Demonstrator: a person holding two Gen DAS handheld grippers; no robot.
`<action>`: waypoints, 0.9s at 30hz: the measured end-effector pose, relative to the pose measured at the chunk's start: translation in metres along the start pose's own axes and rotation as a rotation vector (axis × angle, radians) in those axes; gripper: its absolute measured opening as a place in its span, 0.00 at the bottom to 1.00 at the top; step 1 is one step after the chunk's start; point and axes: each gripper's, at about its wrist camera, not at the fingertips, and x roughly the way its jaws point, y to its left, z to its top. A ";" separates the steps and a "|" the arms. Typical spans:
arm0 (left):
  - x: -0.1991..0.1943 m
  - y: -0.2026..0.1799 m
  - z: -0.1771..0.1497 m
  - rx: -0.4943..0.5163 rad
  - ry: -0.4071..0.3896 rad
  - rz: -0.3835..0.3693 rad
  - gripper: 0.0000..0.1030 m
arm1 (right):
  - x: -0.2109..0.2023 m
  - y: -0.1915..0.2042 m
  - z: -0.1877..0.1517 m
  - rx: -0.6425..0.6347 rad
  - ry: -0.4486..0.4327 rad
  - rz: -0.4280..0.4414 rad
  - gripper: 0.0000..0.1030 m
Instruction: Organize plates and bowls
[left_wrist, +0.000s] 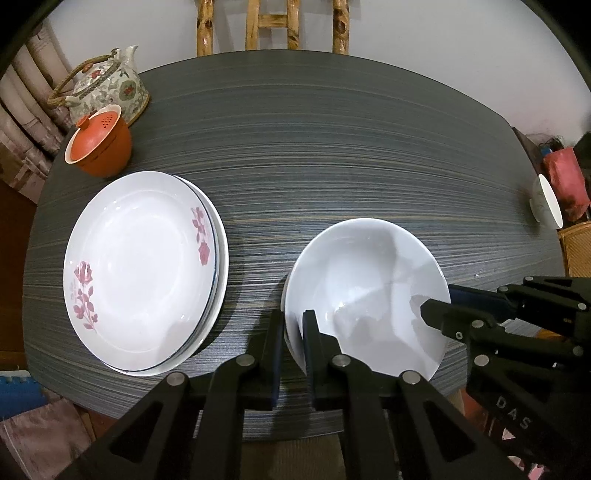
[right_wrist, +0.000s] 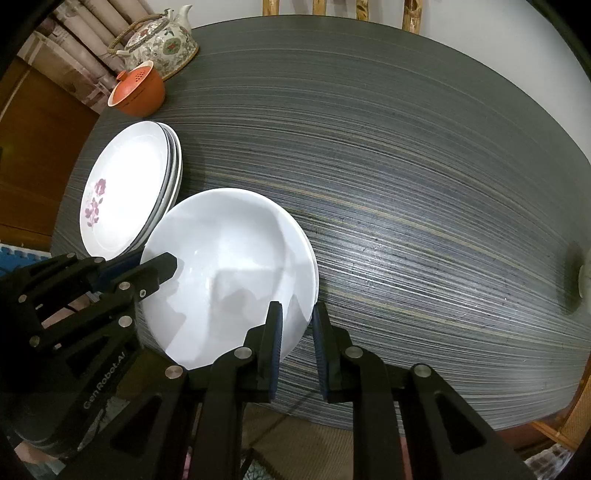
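Observation:
A plain white plate (left_wrist: 365, 280) sits at the near edge of the dark striped table (left_wrist: 332, 147); it also shows in the right wrist view (right_wrist: 229, 266). My left gripper (left_wrist: 293, 325) straddles its left rim, one finger on each side, closed on it. My right gripper (right_wrist: 297, 325) straddles its right rim with a small gap still showing between the fingers and the rim. A stack of white plates with pink flowers (left_wrist: 144, 251) lies left of it, also in the right wrist view (right_wrist: 125, 188). A small white bowl (left_wrist: 546, 201) stands at the table's far right edge.
A floral teapot (left_wrist: 107, 83) and an orange lidded cup (left_wrist: 99, 144) stand at the back left corner. Bamboo chair backs (left_wrist: 273, 26) rise behind the table. A red bag (left_wrist: 565, 181) sits beyond the right edge.

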 end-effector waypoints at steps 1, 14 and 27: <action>0.000 0.000 0.000 0.001 0.000 0.000 0.10 | 0.000 0.000 0.000 0.002 0.000 0.002 0.18; -0.023 0.017 0.010 -0.021 -0.077 -0.017 0.10 | 0.000 -0.003 0.000 0.001 0.005 0.017 0.23; -0.012 0.035 0.003 -0.086 -0.053 -0.127 0.16 | -0.011 -0.016 0.004 0.036 -0.021 0.056 0.32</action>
